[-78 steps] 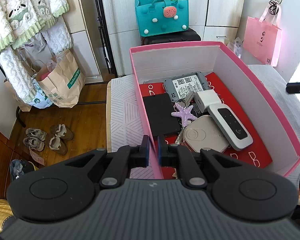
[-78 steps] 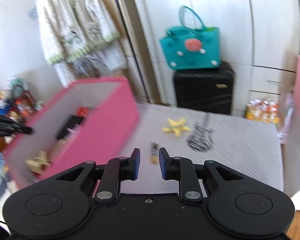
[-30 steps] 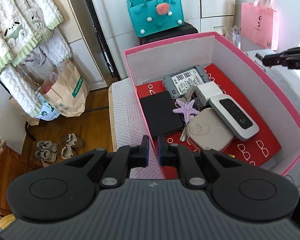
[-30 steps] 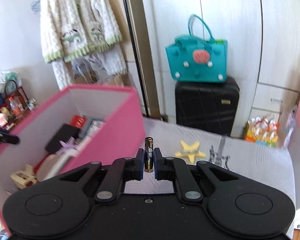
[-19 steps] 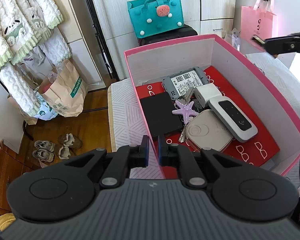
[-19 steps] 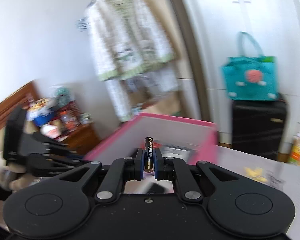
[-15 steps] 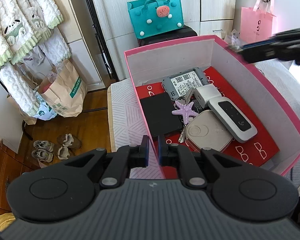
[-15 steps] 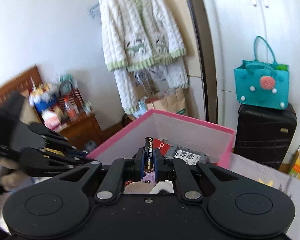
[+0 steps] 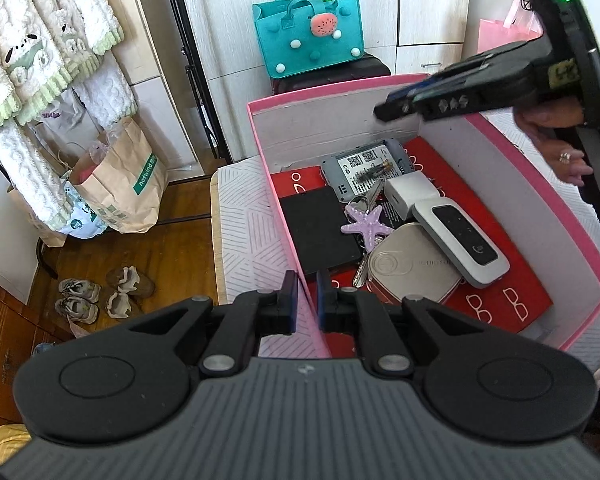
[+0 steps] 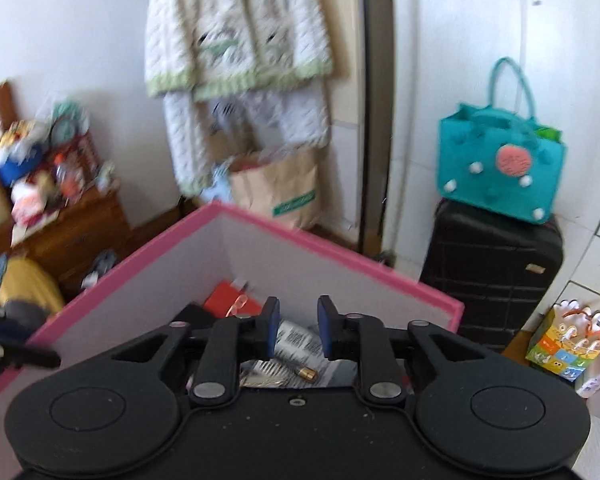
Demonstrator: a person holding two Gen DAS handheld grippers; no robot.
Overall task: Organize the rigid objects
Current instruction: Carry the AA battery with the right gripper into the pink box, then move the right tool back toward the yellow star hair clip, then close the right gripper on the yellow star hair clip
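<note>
The right gripper [image 10: 298,330] is hanging over the pink box [image 9: 548,184], its jaws just opening, empty. The battery [image 9: 374,171] is lying inside. The left gripper [image 9: 303,300] is clamping the box's wall.

Daylight filled the room, seemingly from the right, where the left wrist view washed out to white beside the pink gift bag [image 9: 508,36]. That view was sharp, with soft shadows inside the pink box [image 9: 452,148]. The right wrist view was motion-blurred: the hanging cardigan [image 10: 236,28] and shelf clutter [image 10: 40,168] smeared. Both fisheye frames bowed straight lines and darkened at the corners.
</note>
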